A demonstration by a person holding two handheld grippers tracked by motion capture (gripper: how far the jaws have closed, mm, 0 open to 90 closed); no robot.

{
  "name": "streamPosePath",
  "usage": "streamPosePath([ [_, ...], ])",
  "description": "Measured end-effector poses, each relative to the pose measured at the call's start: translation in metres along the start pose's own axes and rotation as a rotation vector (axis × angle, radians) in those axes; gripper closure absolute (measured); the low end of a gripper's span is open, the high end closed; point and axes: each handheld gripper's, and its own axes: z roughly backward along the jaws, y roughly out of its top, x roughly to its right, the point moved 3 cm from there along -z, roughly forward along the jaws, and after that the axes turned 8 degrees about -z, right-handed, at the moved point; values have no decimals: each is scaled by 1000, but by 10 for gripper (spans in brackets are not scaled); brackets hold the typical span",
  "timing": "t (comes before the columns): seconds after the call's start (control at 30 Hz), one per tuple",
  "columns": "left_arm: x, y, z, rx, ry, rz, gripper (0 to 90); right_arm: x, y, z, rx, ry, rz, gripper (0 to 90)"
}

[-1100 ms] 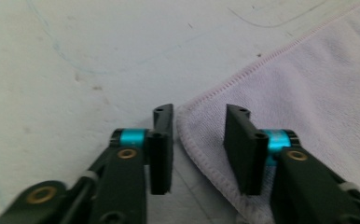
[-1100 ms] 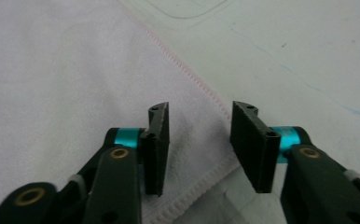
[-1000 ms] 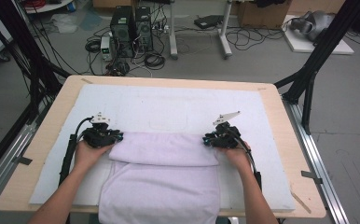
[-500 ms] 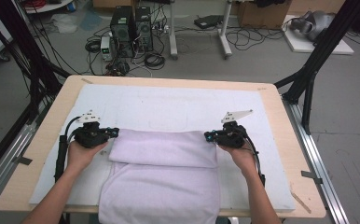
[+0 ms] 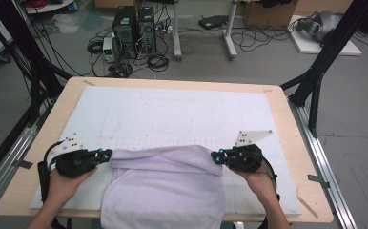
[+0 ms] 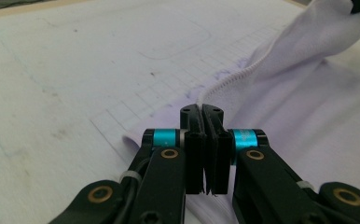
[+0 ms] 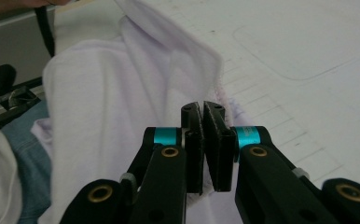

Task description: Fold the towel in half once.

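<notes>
lilac cloth (image 5: pixel 165 191) stretched between left tongs (image 5: pixel 108 154), right tongs (image 5: pixel 214 157), both clamping its edge

One pale lilac cloth (image 5: pixel 165 191) lies on one white mat (image 5: pixel 182 112), which covers one wooden tabletop (image 5: pixel 287 102). Two grippers work here, the left gripper (image 5: pixel 108 154) and the right gripper (image 5: pixel 215 156), each with two black jaws, each held by one hand, so two hands (image 5: pixel 65 186) in all. On the floor beyond stand two dark computer towers (image 5: pixel 134 26), side by side.
</notes>
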Motion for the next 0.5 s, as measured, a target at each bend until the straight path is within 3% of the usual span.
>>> streamPosePath([
  [0.17, 23, -18, 24, -18, -48, 9, 871, -26, -28, 12, -10, 50, -6, 858],
  [0.27, 34, -21, 37, -15, -80, 0, 852, -43, -39, 23, -11, 119, -15, 774],
  [0.3, 35, -19, 38, -14, -83, -6, 813, -45, -39, 25, -11, 116, -16, 752],
  [0.37, 34, -14, 37, -11, -95, -15, 735, -42, -38, 29, 0, 106, -31, 713],
  [0.5, 25, -7, 24, -14, -81, -27, 641, -23, -27, 22, -9, 39, -29, 647],
])
